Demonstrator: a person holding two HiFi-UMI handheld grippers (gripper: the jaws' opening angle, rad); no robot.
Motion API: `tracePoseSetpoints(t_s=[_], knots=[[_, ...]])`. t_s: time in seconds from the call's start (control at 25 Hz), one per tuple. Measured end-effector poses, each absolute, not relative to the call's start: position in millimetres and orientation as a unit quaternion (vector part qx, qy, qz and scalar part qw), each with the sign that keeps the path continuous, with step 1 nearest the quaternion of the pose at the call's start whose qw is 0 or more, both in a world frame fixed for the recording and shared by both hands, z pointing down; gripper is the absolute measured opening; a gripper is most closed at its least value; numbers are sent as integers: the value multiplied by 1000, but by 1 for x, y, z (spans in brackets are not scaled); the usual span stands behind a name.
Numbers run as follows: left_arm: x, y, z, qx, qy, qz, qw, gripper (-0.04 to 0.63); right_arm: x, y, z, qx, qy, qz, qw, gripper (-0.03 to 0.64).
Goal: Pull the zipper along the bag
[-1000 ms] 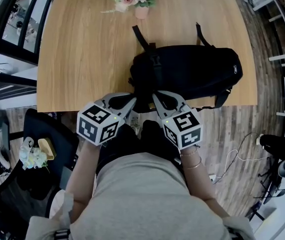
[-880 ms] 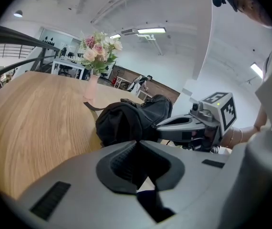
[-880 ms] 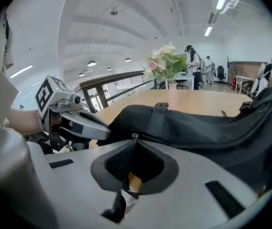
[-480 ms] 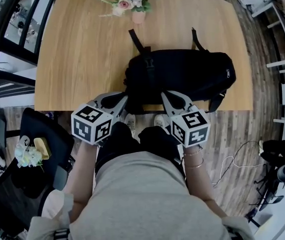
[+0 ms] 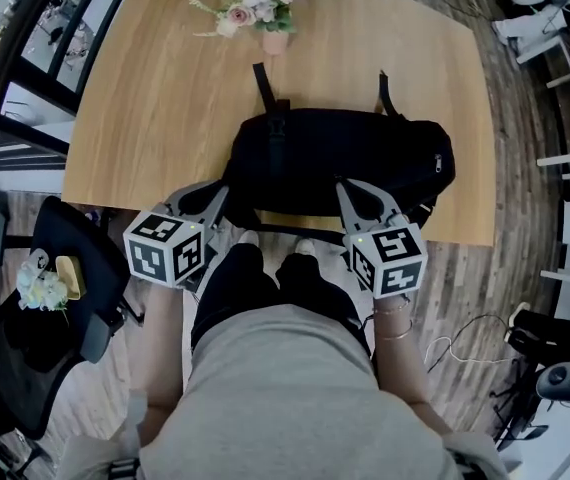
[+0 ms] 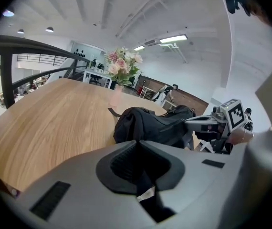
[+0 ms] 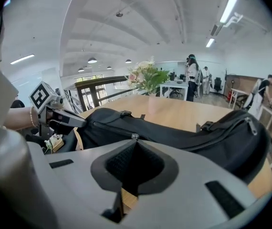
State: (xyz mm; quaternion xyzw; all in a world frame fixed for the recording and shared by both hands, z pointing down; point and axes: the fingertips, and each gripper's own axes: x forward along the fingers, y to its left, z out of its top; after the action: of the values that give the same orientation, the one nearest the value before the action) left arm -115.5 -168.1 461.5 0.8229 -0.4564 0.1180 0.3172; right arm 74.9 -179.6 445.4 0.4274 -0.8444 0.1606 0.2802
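A black bag [image 5: 345, 158] lies lengthwise along the near edge of the wooden table [image 5: 145, 118]. My left gripper [image 5: 222, 192] is shut at the bag's left end, its tips against the fabric and a dark strip between its jaws [image 6: 137, 142]. My right gripper [image 5: 344, 185] is shut over the bag's near side, right of the middle. In the right gripper view a small metal zipper pull [image 7: 134, 137] sits at its closed tips [image 7: 135, 139], and the zipper line runs left from there toward the left gripper [image 7: 85, 123]. The bag [image 7: 212, 137] bulges to the right.
A small vase of flowers [image 5: 273, 38] stands at the table's far edge, behind the bag. Two bag straps [image 5: 265, 80] lie on the wood beyond it. A black chair [image 5: 55, 318] stands at the left, below the table. My legs are at the table's near edge.
My right gripper has slid to the right along the bag's near side, away from the left gripper. The left gripper has stayed at the bag's left end and turned a little.
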Motion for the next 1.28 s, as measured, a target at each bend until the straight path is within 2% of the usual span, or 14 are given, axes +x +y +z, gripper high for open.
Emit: tracePoseSetpoints(t_s=[0.48,0.8,1.04,1.28], knots=[[-117,-164,456,767,-555,108,305,32,111,-192,435,410,-856,144,280,11],[-104,-160,442,745,-601,205,205,37,113,-195,426,387,-872,137,266,11],[-92,-157,431,751,-593,224,185,142,110,-196,422,379,-880,137,252,11],[-80,-163,419,753,-591,247,150,203,111,-197,417,377,-883,136,242,11]])
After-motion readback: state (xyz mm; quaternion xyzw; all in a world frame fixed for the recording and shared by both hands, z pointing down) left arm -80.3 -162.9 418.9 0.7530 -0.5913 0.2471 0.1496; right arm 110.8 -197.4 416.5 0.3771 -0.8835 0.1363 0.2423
